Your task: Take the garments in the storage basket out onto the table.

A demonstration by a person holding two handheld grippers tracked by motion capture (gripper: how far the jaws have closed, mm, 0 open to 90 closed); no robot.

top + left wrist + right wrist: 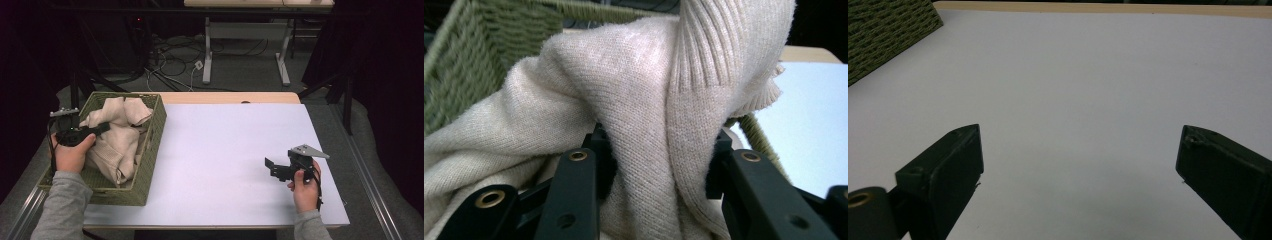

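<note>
Cream sweater [639, 100] between left hand-held gripper [659, 145] jaws

Left gripper [656, 150] tips buried in folds of the cream ribbed-knit sweater [624, 100], so jaw ends & any gap hidden; sweater runs off left, top & bottom edges. Woven olive-green wicker basket [155, 145]: floor covered by sweater, near left corner behind grey sleeve [62, 205]. Right gripper [1080, 170] jaws cut off at bottom edge. Basket corner [888, 35] cropped far left. Far tangle of floor cables [175, 60] too dim/small to sort out.
</note>
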